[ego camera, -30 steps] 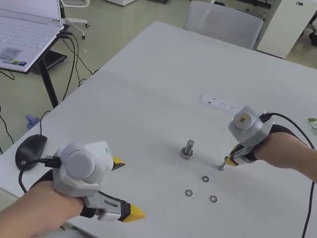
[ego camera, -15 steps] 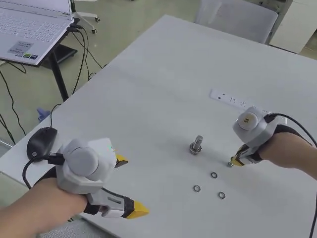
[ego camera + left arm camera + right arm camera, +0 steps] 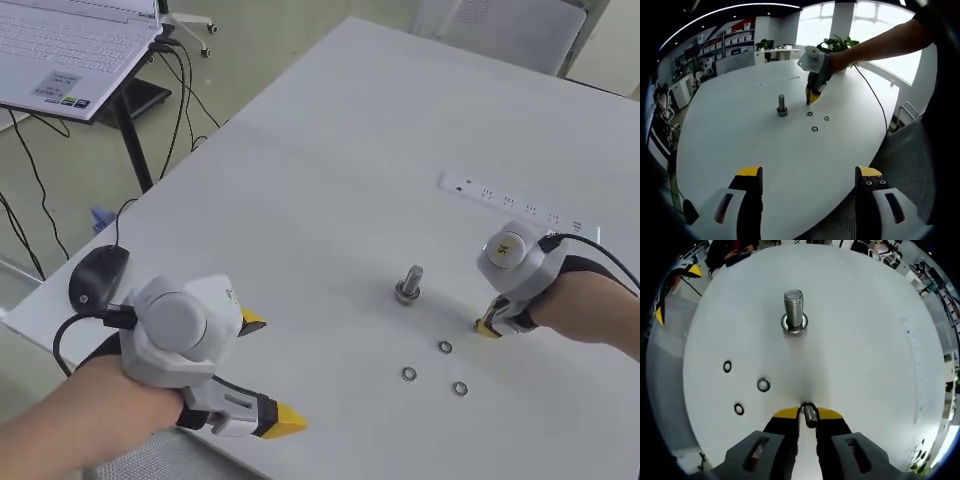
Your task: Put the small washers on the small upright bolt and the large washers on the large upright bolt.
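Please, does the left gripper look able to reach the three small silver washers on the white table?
Probably yes: the open left gripper faces the small silver washers across bare white table, while the right gripper holds the small upright bolt beyond them.

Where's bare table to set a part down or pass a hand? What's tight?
Free: table from the large bolt to the far-left edge, and between left gripper and that bolt. Crowded: three washers beside the right gripper, shut on the small bolt; power strip behind it.

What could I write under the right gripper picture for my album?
Right gripper pinches the small bolt; big bolt and three loose washers wait ahead.
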A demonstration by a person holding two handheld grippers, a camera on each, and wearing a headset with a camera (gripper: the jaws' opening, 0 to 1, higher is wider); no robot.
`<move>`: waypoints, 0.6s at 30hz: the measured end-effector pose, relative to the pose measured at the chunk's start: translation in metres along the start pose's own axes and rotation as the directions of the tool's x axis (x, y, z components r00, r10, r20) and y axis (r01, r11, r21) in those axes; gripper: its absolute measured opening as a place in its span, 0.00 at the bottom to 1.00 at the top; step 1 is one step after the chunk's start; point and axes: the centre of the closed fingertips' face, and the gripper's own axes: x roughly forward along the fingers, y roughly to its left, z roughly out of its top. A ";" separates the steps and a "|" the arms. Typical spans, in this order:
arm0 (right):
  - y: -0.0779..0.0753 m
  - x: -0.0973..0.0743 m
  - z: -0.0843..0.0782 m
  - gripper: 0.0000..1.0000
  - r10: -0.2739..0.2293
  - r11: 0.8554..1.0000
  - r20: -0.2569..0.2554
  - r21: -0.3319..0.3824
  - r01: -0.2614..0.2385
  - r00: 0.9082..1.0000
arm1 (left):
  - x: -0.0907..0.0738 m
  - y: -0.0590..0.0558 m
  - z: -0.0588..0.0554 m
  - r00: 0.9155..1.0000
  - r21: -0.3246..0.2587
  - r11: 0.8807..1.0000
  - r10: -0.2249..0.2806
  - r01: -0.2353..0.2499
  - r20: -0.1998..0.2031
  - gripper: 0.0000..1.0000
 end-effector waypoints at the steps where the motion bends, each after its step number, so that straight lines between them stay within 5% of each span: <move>1: 0.001 0.000 -0.001 0.12 0.003 1.000 -0.001 0.000 -0.003 1.000 | 0.000 0.000 0.002 1.000 -0.003 1.000 -0.002 0.002 0.006 0.75; 18: 0.001 0.002 -0.001 0.13 0.007 1.000 0.010 -0.004 -0.007 1.000 | 0.003 -0.002 0.000 1.000 -0.004 1.000 -0.015 0.014 -0.008 0.73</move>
